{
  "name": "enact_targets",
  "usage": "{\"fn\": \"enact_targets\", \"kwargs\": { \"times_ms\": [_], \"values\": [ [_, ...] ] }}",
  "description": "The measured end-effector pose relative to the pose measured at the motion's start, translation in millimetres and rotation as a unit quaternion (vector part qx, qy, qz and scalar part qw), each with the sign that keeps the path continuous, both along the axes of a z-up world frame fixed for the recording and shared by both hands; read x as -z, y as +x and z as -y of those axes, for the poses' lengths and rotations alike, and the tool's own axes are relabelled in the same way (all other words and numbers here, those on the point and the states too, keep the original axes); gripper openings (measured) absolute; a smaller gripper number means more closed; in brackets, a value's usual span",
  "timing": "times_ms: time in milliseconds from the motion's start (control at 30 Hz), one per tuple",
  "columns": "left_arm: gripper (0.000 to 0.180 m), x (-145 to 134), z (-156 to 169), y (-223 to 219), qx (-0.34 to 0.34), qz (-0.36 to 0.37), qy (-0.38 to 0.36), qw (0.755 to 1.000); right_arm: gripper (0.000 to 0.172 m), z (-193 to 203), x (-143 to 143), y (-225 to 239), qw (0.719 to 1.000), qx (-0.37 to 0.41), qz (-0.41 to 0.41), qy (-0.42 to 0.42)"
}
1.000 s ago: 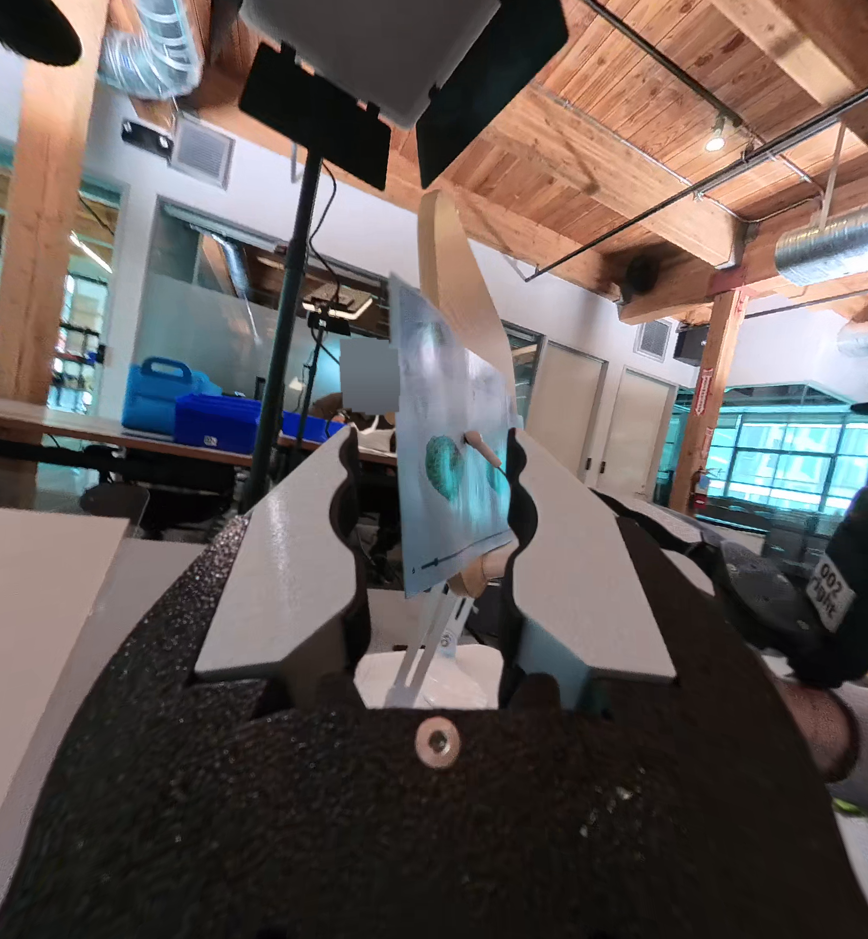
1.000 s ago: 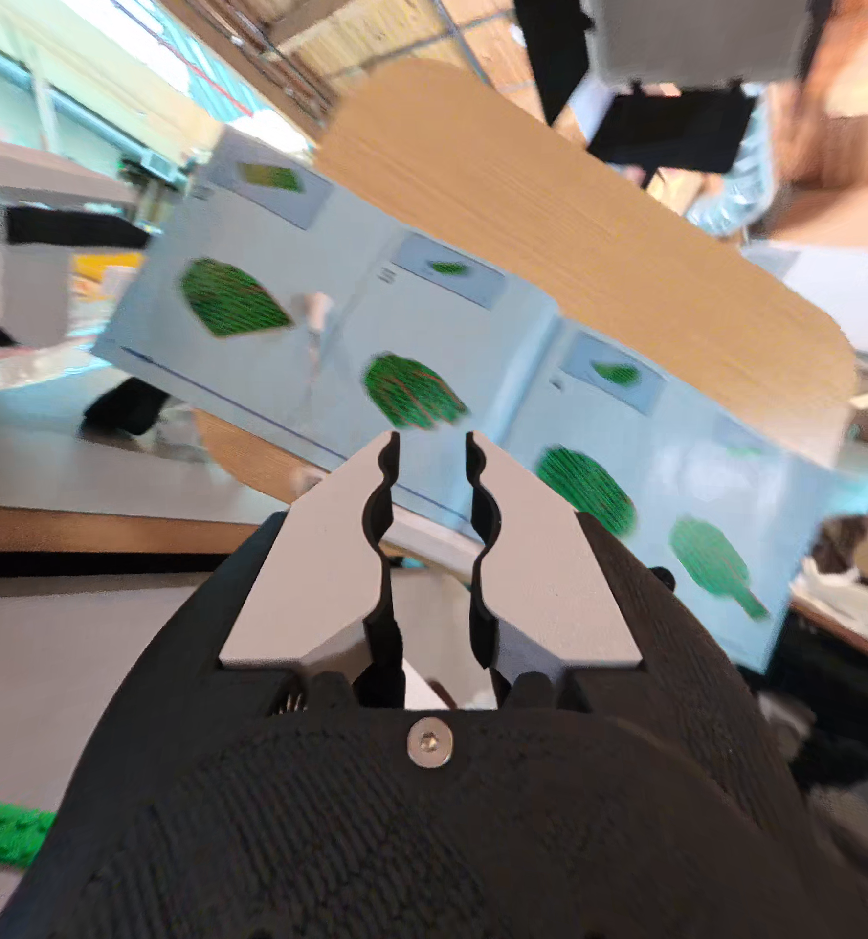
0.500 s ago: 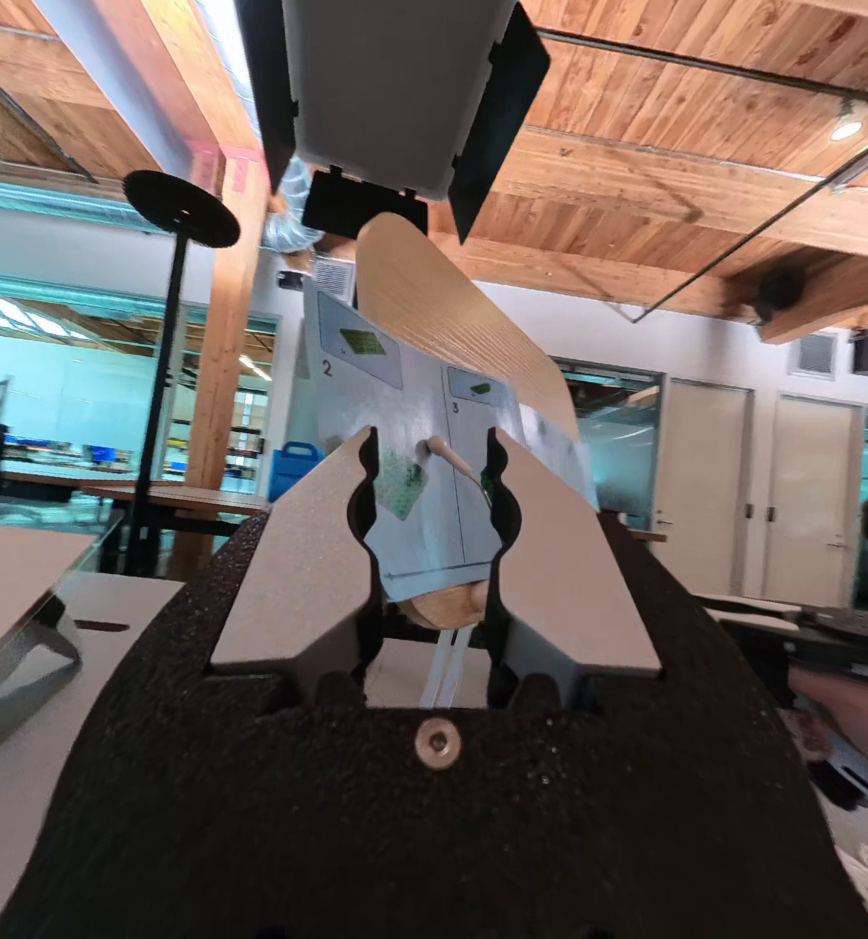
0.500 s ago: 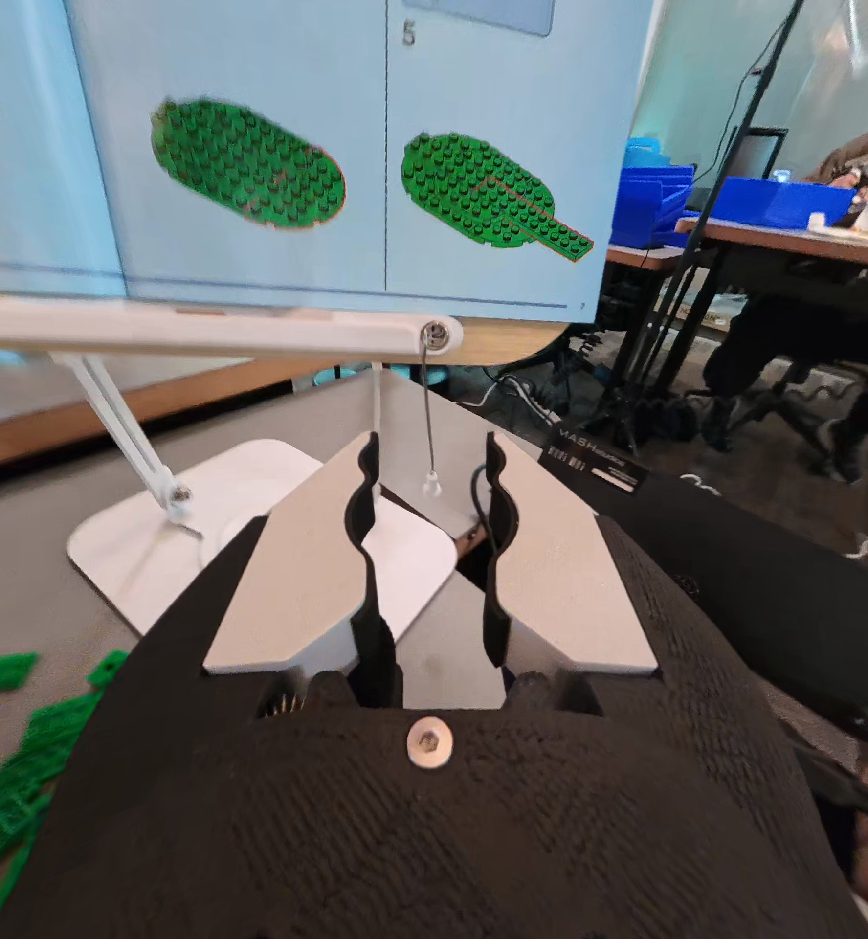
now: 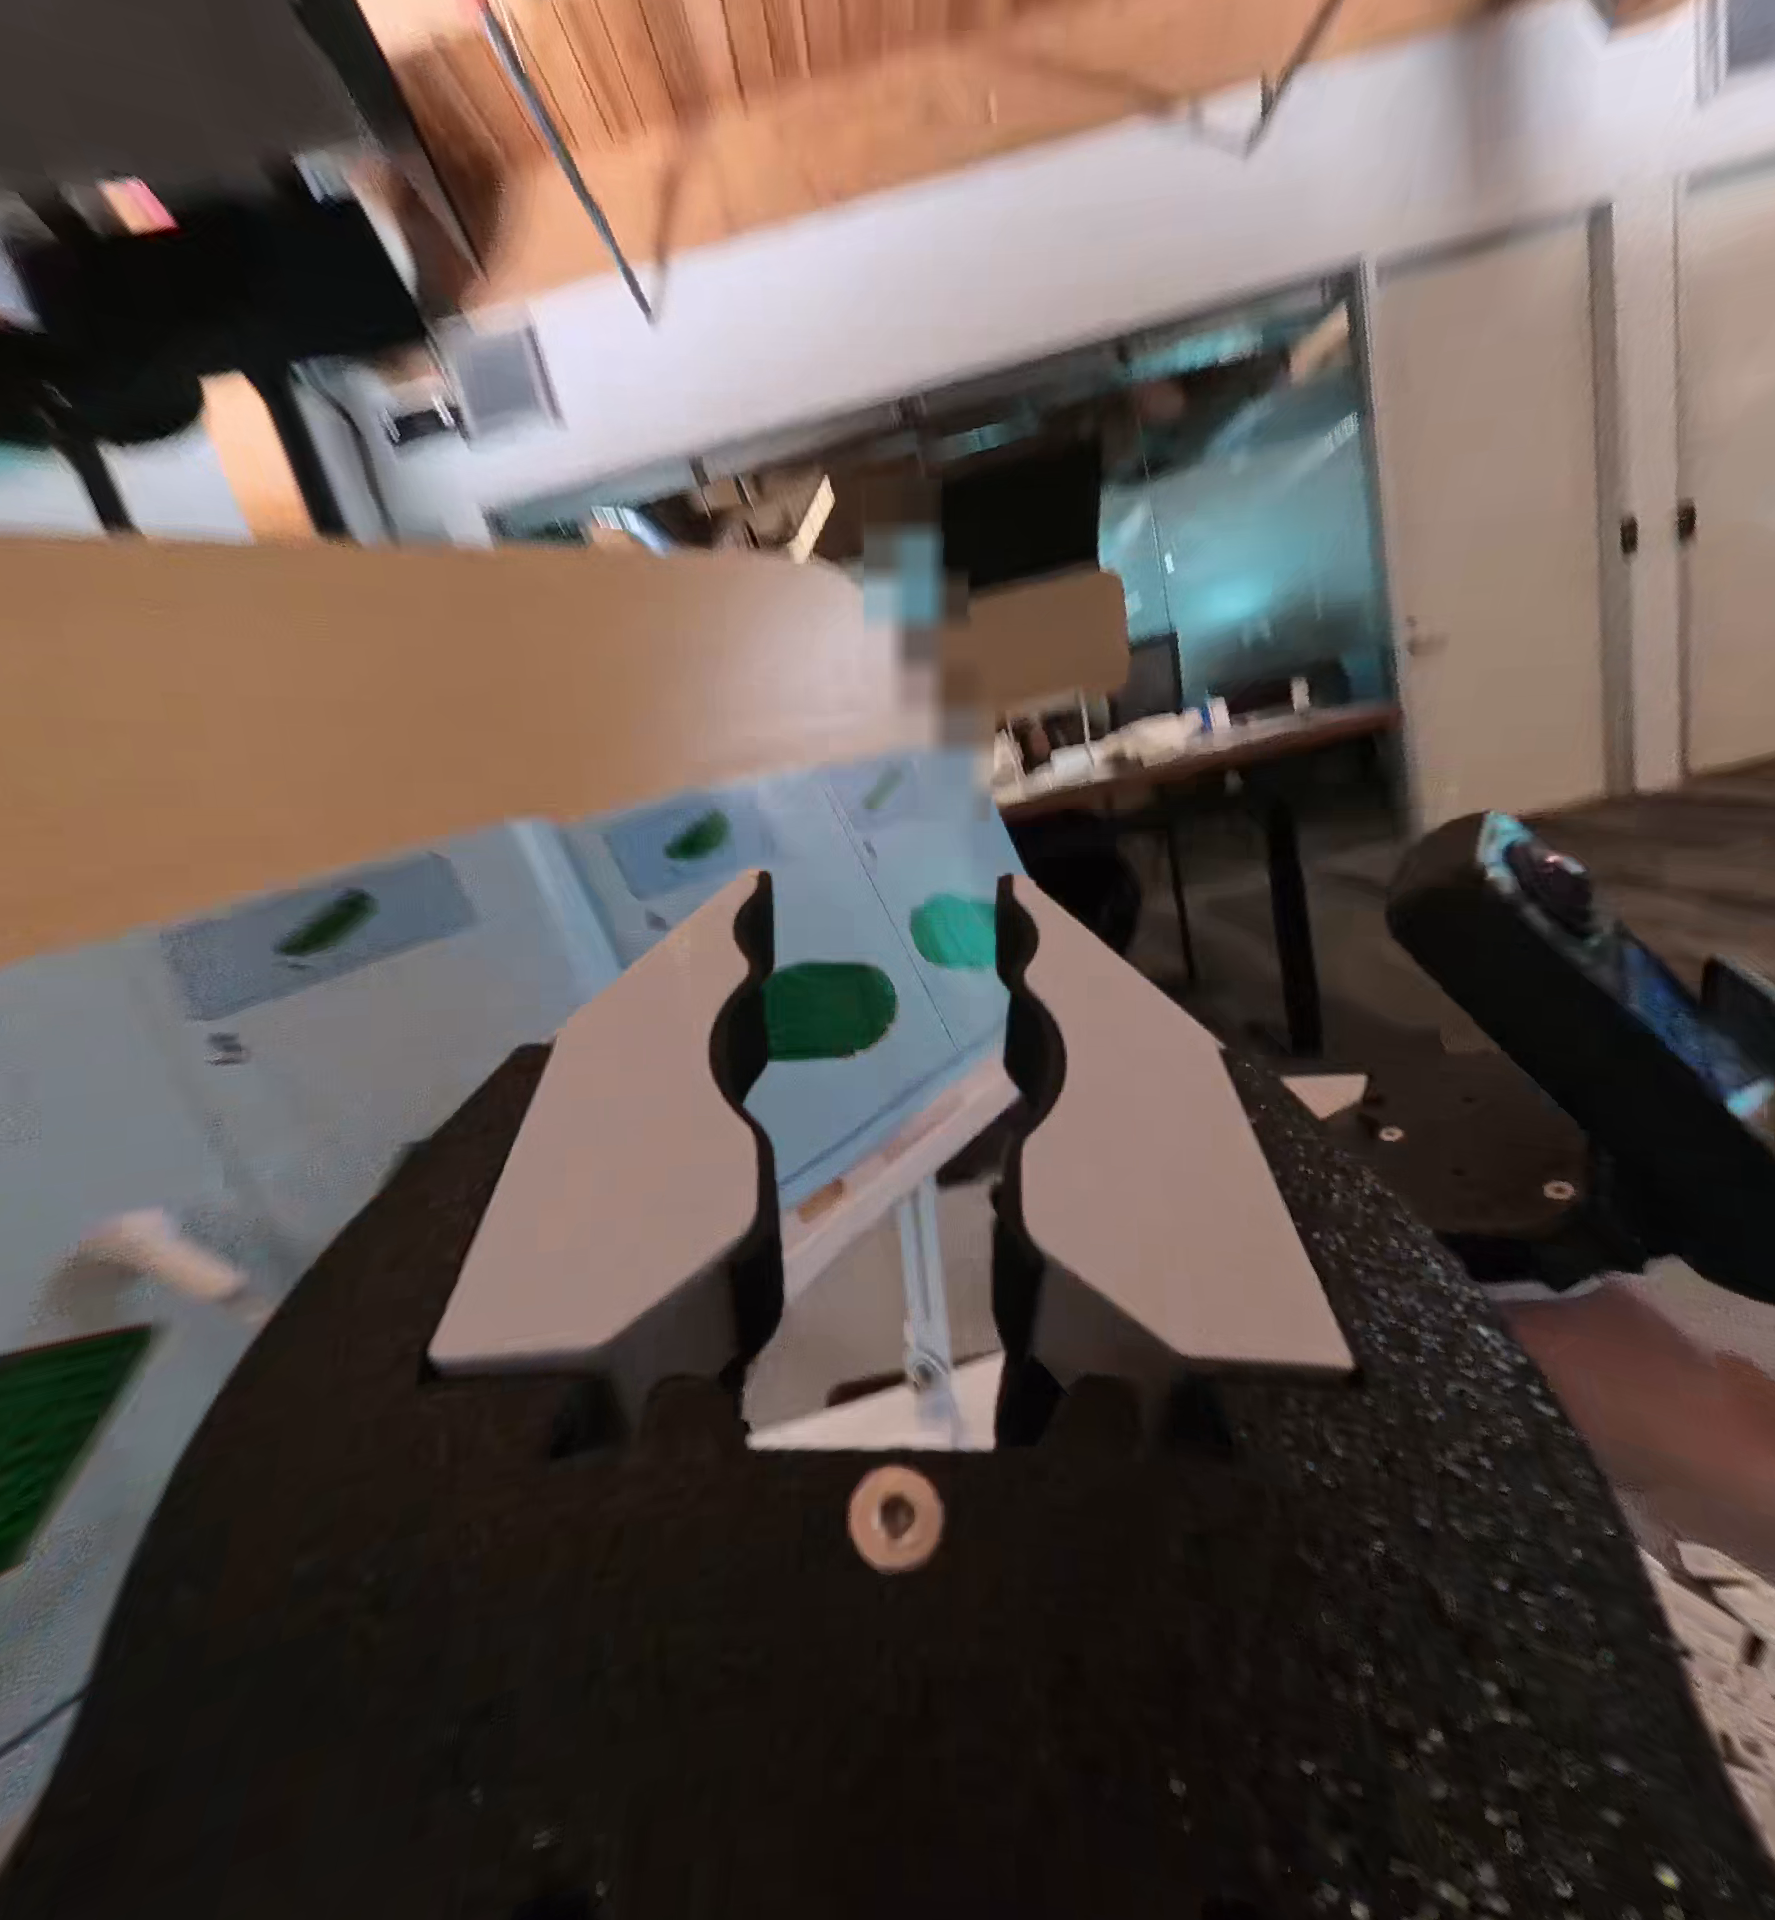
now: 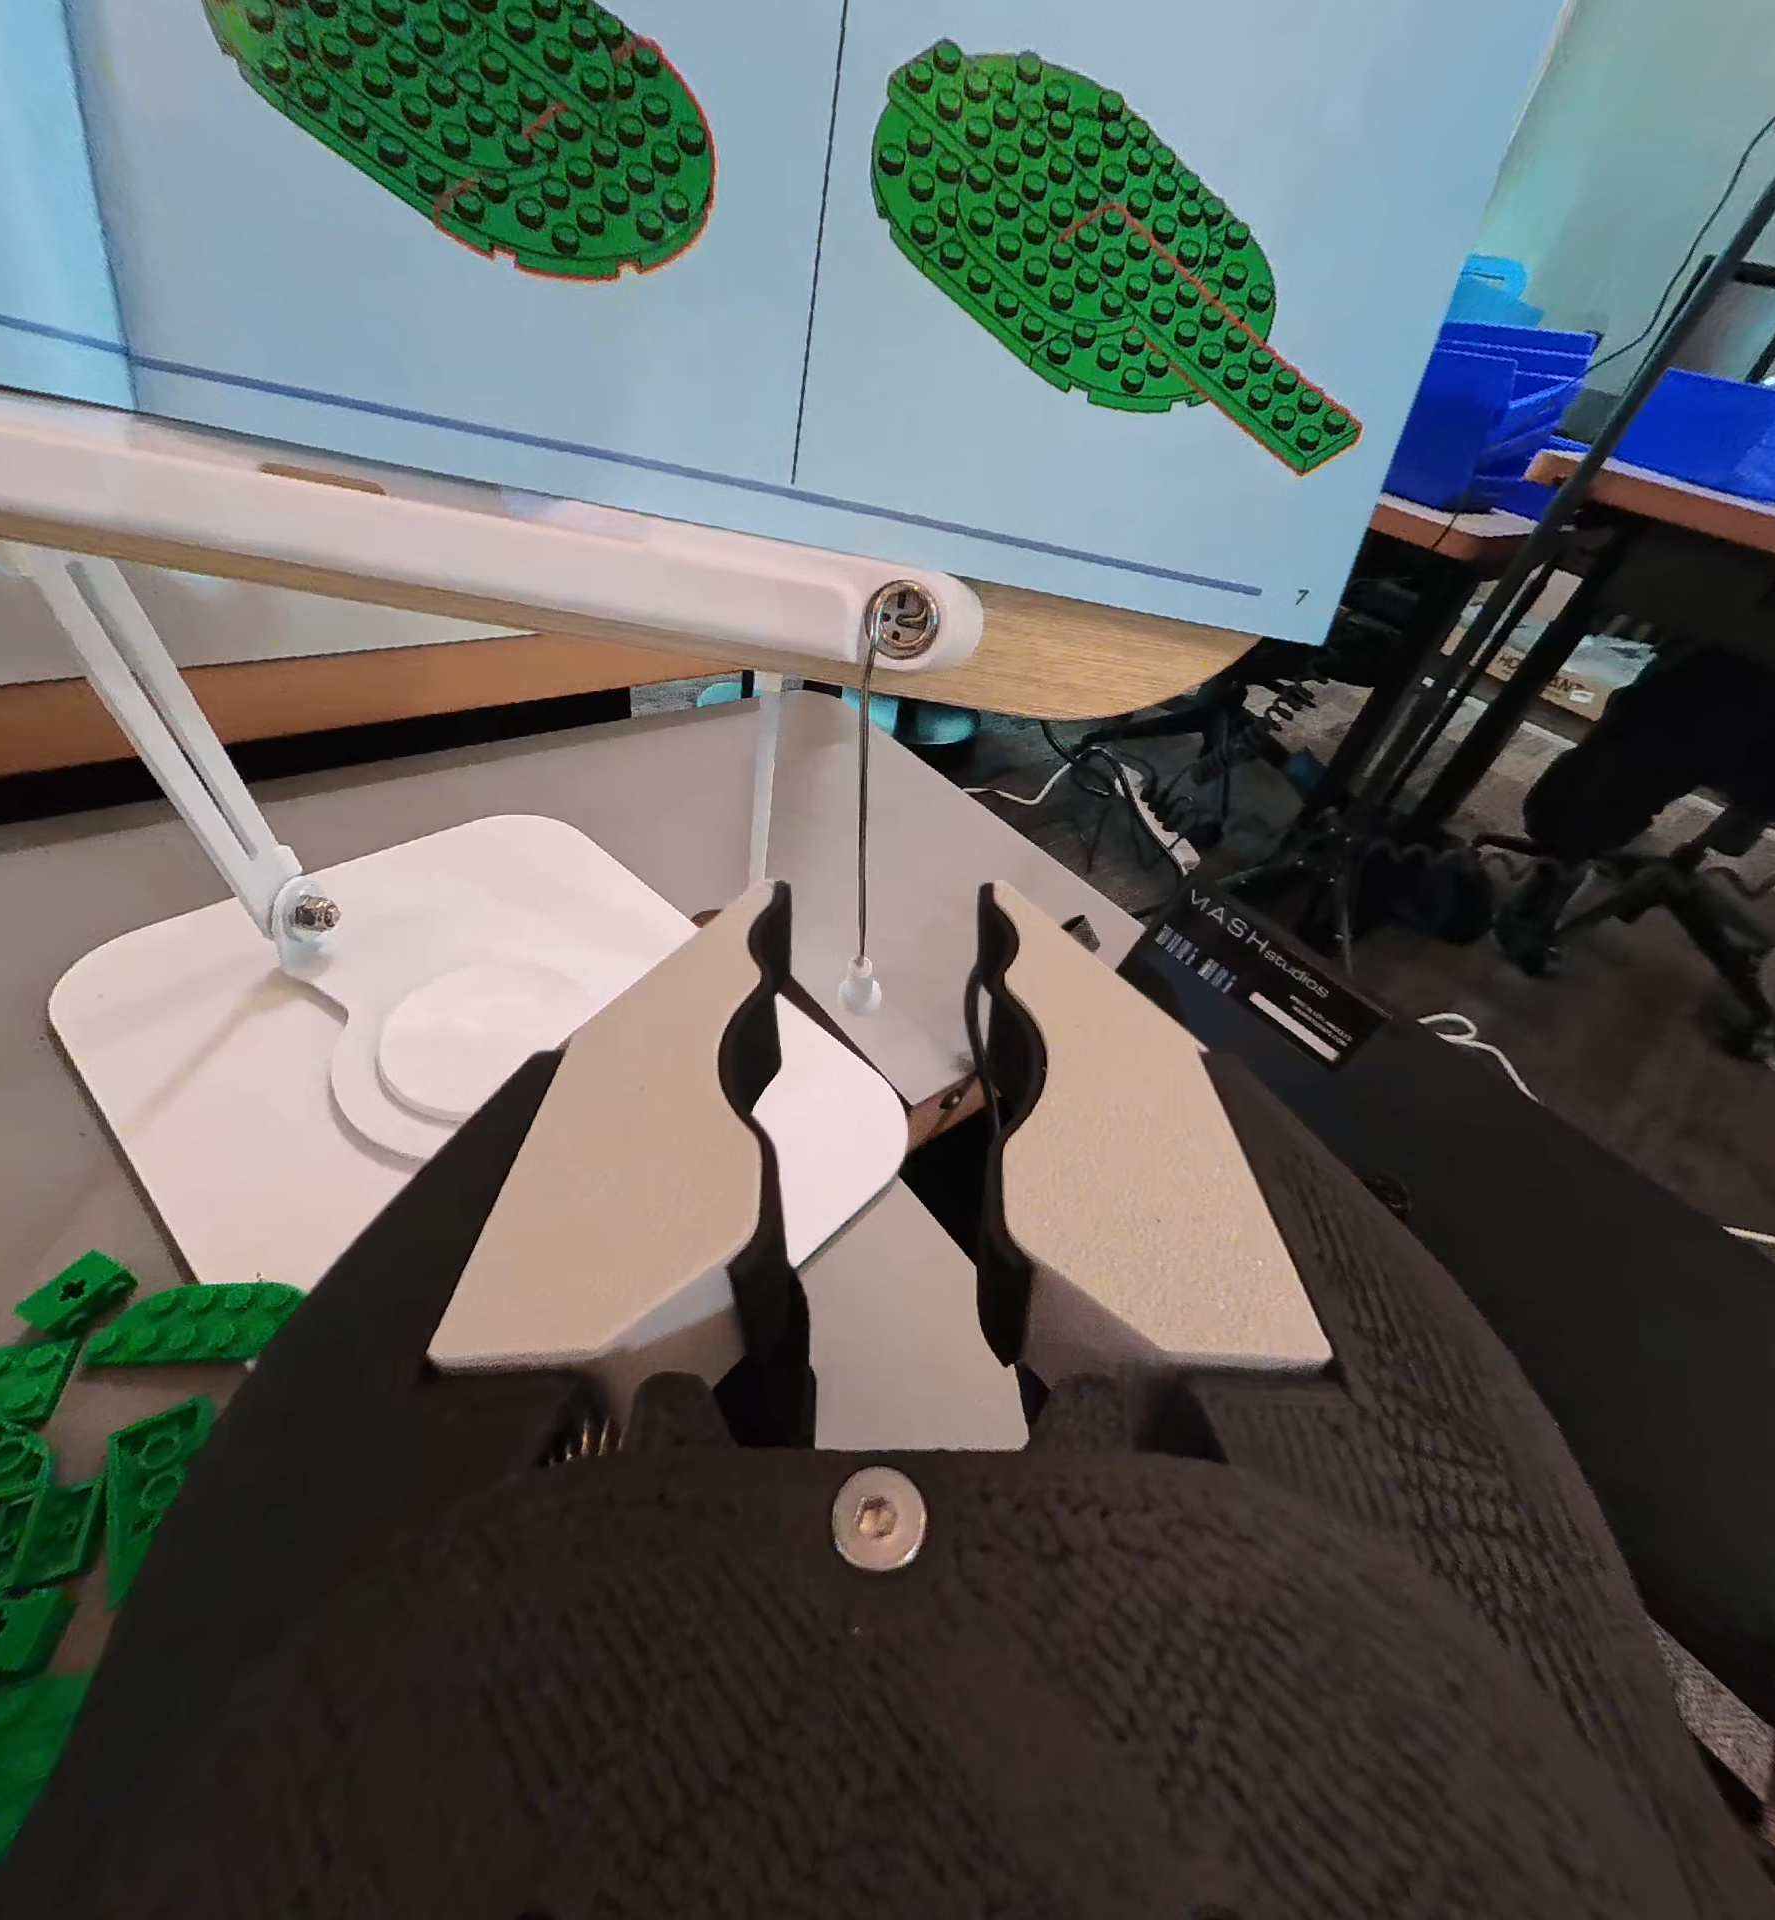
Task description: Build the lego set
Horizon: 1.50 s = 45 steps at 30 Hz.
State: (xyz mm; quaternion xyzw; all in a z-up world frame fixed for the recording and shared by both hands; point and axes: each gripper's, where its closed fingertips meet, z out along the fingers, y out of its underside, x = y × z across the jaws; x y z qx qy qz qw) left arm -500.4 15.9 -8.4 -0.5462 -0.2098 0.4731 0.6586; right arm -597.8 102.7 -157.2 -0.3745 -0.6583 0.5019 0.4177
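Observation:
A white book stand (image 6: 239,1091) with a wooden back board (image 5: 343,675) holds an open pale blue booklet (image 6: 758,312) with pictures of green brick leaves. My right gripper (image 6: 883,894) is open, low in front of the stand's white ledge (image 6: 447,540). A thin metal page-holder wire (image 6: 862,810) hangs from the ledge between my fingertips, and neither pad touches it. My left gripper (image 5: 881,883) is open and empty, pointing at the booklet (image 5: 447,1039) from the side. This view is blurred. The other gripper (image 5: 1589,1039) shows at its right, held in a hand.
Several loose green bricks (image 6: 21,1455) lie on the grey table (image 6: 31,935) at the lower left. Blue bins (image 6: 1693,436) stand on a far table. Black tripod legs (image 6: 1434,727) and cables are on the floor to the right. A black box (image 6: 1267,987) lies beside the stand. The grippers' ends are close to 20 cm from one another.
My right gripper dropped from the booklet page to below the ledge and moved closer, its jaws a little narrower. My left gripper swung round to face the booklet's front, staying open and empty.

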Motion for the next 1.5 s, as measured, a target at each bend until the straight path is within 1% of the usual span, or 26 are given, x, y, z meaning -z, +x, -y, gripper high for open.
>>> {"fn": "enact_targets", "kwargs": {
  "times_ms": [33,100,133,167,200,267,367,433,500,567,633,667,800,900,1000,1100,1167,1300,1333,1367,1467,1500],
  "values": [
    [0.043,9,-11,-19,0.005,0.045,-0.012,0.999,0.032,1,0,-1,1.000,-0.002,-0.004,0.003],
    [0.040,25,-33,-47,0.029,0.119,-0.039,0.992,0.028,4,1,-3,1.000,-0.007,-0.011,0.013],
    [0.028,31,-42,-54,0.043,0.139,-0.056,0.988,0.027,4,1,-4,1.000,-0.005,-0.015,0.019],
    [0.009,33,-48,-61,0.045,0.143,-0.071,0.986,0.026,5,2,-5,1.000,-0.006,-0.017,0.024],
    [0.000,35,-51,-67,0.039,0.145,-0.088,0.985,0.025,6,2,-7,0.999,-0.006,-0.018,0.029],
    [0.000,45,-55,-81,0.023,0.170,-0.120,0.978,0.021,4,5,-9,0.999,-0.001,-0.020,0.046],
    [0.000,64,-58,-95,0.007,0.217,-0.147,0.965,0.007,-2,7,-13,0.996,0.017,-0.029,0.084],
    [0.000,68,-55,-103,-0.012,0.219,-0.152,0.964,0.000,-5,6,-13,0.993,0.021,-0.043,0.112],
    [0.000,70,-54,-106,-0.014,0.227,-0.148,0.963,0.000,-9,5,-13,0.988,0.027,-0.055,0.143],
    [0.000,71,-52,-109,-0.011,0.235,-0.138,0.962,0.000,-19,-1,-15,0.976,0.052,-0.080,0.195],
    [0.000,71,-51,-111,-0.010,0.238,-0.133,0.962,0.000,-27,-7,-17,0.957,0.075,-0.109,0.257],
    [0.000,71,-50,-111,-0.009,0.239,-0.132,0.962,0.000,-31,-11,-19,0.944,0.088,-0.124,0.294],
    [0.000,71,-52,-112,-0.017,0.242,-0.135,0.961,0.000,-40,-25,-22,0.872,0.123,-0.181,0.438],
    [0.000,71,-52,-112,-0.019,0.243,-0.136,0.960,0.000,-43,-35,-23,0.820,0.132,-0.216,0.513],
    [0.000,71,-52,-112,-0.018,0.242,-0.135,0.961,0.000,-46,-47,-25,0.787,0.143,-0.235,0.553],
    [0.000,72,-52,-112,-0.025,0.237,-0.151,0.959,0.000,-45,-60,-28,0.750,0.149,-0.255,0.591],
    [0.000,72,-52,-112,-0.024,0.240,-0.154,0.958,0.000,-43,-67,-30,0.721,0.147,-0.271,0.621],
    [0.000,71,-52,-113,-0.017,0.248,-0.141,0.958,0.000,-40,-74,-30,0.671,0.141,-0.290,0.667],
    [0.000,71,-52,-113,-0.016,0.248,-0.140,0.958,0.000,-40,-74,-30,0.662,0.141,-0.294,0.675],
    [0.000,71,-52,-113,-0.016,0.248,-0.140,0.958,0.000,-41,-74,-29,0.661,0.141,-0.296,0.676],
    [0.000,71,-52,-113,-0.017,0.245,-0.141,0.959,0.000,-47,-78,-27,0.678,0.163,-0.293,0.654],
    [0.000,71,-53,-113,-0.017,0.246,-0.141,0.959,0.000,-50,-79,-27,0.691,0.168,-0.286,0.642]
  ]
}}
